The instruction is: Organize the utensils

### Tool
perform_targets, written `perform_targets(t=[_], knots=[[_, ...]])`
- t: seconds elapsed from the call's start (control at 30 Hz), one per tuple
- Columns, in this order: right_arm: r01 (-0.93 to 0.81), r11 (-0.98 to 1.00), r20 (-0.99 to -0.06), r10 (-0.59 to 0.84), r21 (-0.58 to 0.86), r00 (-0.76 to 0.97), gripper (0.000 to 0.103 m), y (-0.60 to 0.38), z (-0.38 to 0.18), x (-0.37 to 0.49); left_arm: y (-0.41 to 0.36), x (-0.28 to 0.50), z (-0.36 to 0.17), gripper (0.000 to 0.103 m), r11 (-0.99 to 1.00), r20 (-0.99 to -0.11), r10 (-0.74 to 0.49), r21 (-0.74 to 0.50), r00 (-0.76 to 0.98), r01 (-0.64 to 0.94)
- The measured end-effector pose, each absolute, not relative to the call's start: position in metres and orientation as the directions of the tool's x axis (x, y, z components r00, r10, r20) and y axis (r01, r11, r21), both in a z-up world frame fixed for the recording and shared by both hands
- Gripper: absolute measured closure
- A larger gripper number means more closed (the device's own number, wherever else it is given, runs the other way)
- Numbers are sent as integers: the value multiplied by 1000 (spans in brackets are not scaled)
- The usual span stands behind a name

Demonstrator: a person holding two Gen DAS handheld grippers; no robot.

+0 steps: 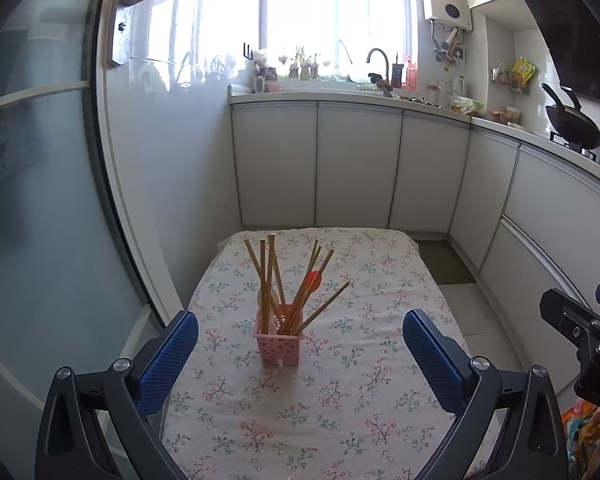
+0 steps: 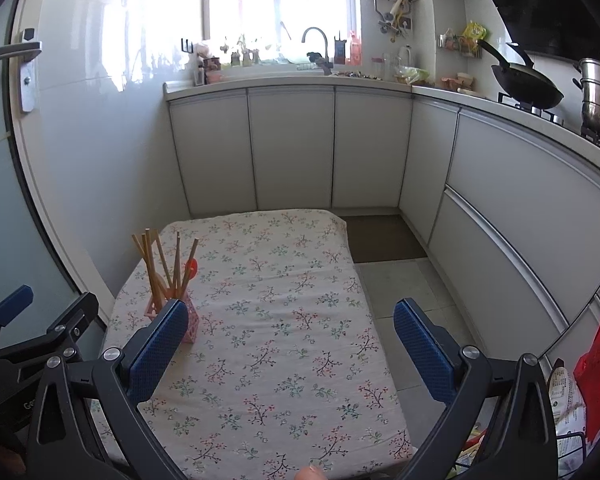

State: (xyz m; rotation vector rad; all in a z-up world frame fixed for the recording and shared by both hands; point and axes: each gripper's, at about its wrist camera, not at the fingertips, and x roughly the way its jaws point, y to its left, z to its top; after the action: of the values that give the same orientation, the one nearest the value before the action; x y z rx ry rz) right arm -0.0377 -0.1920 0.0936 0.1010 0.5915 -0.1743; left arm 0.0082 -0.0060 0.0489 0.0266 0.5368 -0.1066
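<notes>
- Left gripper [image 1: 300, 354]: your jaws stand wide apart and hold nothing; the pink slotted utensil holder [image 1: 279, 346] sits straight ahead, centred between the blue pads [image 1: 168, 354].
- Right gripper [image 2: 290, 350]: also wide open and empty; here the holder [image 2: 190, 326] lies off to the left, partly hidden behind the left pad.
- Wooden chopsticks [image 1: 268, 280]: they stand nearly upright in the holder, long axes fanning upward, with an orange-red utensil [image 1: 314, 280] among them.
- Floral tablecloth [image 2: 280, 300]: no loose utensil shows on it.
- Judgement: your left gripper is the nearer and better aligned; the task looks largely finished.
</notes>
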Motion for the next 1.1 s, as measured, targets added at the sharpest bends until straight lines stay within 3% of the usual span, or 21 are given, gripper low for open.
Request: perform_targets(t=[1.1], knots=[[176,984,-556,-127,36,821,0,-189,94,-38,-8,10,48,0,993,-517,-100,7,850,121]])
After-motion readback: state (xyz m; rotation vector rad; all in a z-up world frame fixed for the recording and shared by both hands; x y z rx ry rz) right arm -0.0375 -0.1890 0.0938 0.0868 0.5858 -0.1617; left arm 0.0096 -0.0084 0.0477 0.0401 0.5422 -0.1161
